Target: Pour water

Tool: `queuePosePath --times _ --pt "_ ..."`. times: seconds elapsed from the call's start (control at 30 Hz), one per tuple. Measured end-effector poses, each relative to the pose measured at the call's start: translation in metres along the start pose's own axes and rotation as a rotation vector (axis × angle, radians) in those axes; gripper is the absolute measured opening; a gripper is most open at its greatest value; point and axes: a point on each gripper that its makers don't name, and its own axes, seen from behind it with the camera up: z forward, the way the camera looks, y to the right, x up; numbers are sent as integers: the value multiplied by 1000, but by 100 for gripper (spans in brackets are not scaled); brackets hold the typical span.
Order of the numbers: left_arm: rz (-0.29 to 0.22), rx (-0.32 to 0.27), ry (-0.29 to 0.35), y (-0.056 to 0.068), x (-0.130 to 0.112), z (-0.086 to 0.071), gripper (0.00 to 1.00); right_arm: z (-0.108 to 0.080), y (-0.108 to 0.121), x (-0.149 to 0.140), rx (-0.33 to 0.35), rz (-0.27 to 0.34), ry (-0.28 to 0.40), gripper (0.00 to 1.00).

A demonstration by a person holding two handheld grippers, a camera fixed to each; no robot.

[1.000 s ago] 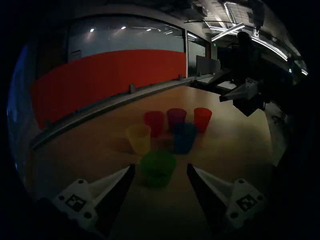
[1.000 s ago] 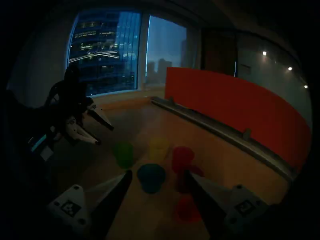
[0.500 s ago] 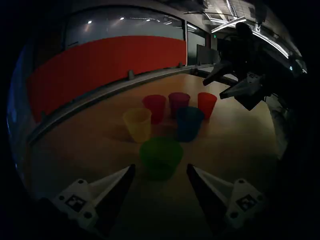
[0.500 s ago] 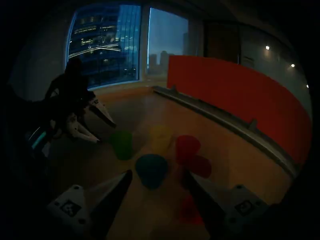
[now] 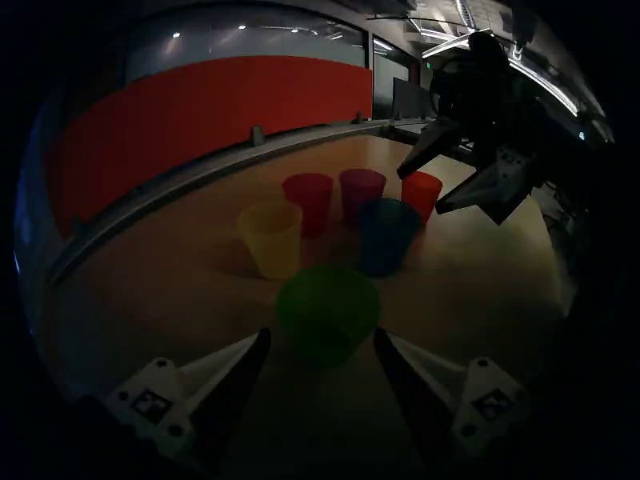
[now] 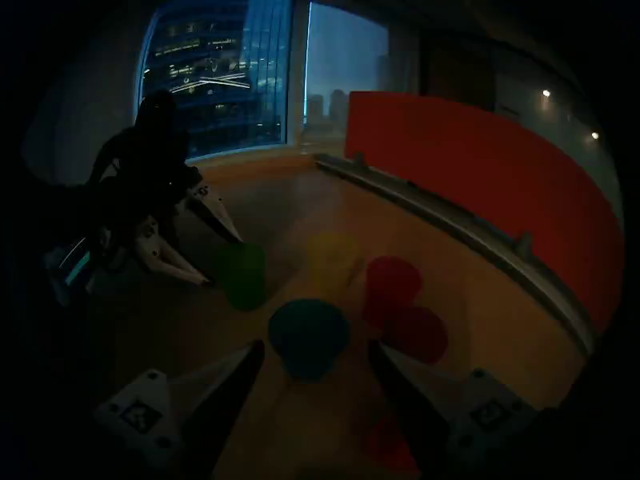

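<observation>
Several plastic cups stand in a cluster on the wooden table. In the left gripper view the green cup is nearest, its base just ahead of my open left gripper. Behind it stand the yellow cup, red cup, purple cup, blue cup and orange-red cup. In the right gripper view the blue cup sits just in front of my open right gripper, with the green cup and the left gripper beyond. Neither gripper holds anything.
The room is dim. A red partition panel with a grey rail runs along the table's far edge. Large windows lie behind the left gripper. Open tabletop extends to the right of the cups.
Both grippers have moved closer to the cups. The green cup has grown between the left fingers and the blue cup has come up to the right fingertips. No cup has moved.
</observation>
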Motion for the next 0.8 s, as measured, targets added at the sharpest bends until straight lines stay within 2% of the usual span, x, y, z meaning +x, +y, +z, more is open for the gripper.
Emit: queuePosePath --times 0.3,0.8 --pt "2 -17 2 0 3 11 93 17 -4 -5 18 -7 -25 99" --pt "17 -29 9 1 9 20 92 34 -3 -9 19 -16 -55 98"
